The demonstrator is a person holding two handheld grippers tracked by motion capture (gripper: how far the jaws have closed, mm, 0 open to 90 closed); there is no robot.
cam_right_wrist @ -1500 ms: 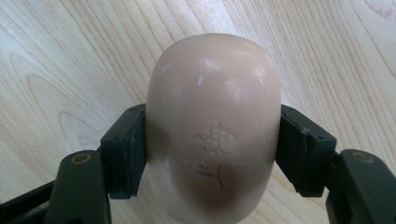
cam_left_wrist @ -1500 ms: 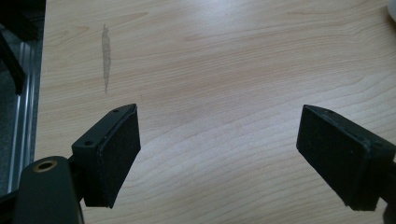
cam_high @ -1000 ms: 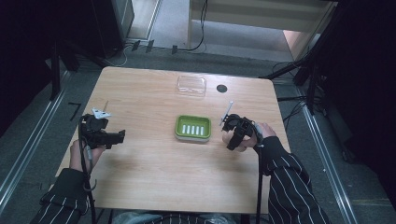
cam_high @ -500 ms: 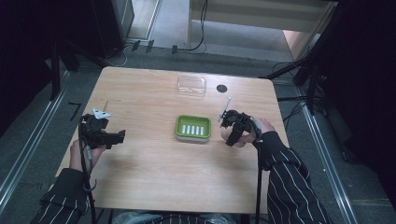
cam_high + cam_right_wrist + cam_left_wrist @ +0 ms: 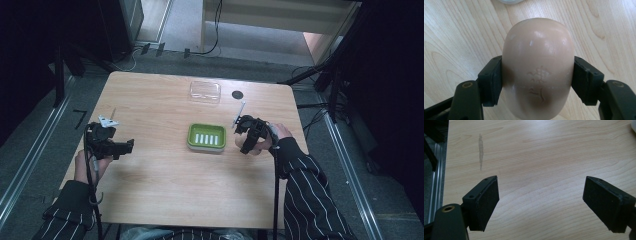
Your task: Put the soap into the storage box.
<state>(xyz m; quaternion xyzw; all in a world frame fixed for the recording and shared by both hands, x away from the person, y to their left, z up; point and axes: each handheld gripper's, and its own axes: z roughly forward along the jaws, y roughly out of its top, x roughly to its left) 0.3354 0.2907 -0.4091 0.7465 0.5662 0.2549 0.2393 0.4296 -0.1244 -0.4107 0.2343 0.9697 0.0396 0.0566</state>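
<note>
A pale beige oval bar of soap (image 5: 537,65) with a stamped mark sits between the pads of my right gripper (image 5: 537,67), which is shut on it just above the wood. In the high view the right gripper (image 5: 246,142) and the soap (image 5: 240,145) hover just right of a green soap dish (image 5: 206,137) with white ribs inside. My left gripper (image 5: 127,146) is at the table's left side, pointing right. Its jaws stand wide apart in the left gripper view (image 5: 540,192), with bare wood between them.
A clear plastic lid or box (image 5: 205,91) lies behind the dish, next to a small black round spot (image 5: 237,94). The wooden table (image 5: 165,190) ends at a metal rail (image 5: 437,170) on the left. Striped sleeves come in from the bottom.
</note>
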